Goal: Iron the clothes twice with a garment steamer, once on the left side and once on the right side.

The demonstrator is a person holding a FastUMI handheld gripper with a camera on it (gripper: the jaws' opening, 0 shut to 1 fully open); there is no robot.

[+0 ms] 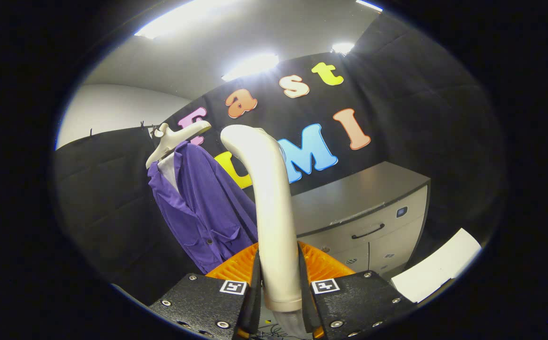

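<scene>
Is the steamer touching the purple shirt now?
No, the steamer, clamped in the claw, stands apart from the purple shirt.

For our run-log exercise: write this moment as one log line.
gripper: shut on steamer handle | purple shirt: on hanger, beyond fingers | contact: none | cabinet: beside shirt

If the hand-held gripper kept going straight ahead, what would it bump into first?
The hand-held gripper, shut on the steamer, probably meets the black cloth wall first. The purple shirt hangs off to one side. Depth is hard to judge.
</scene>
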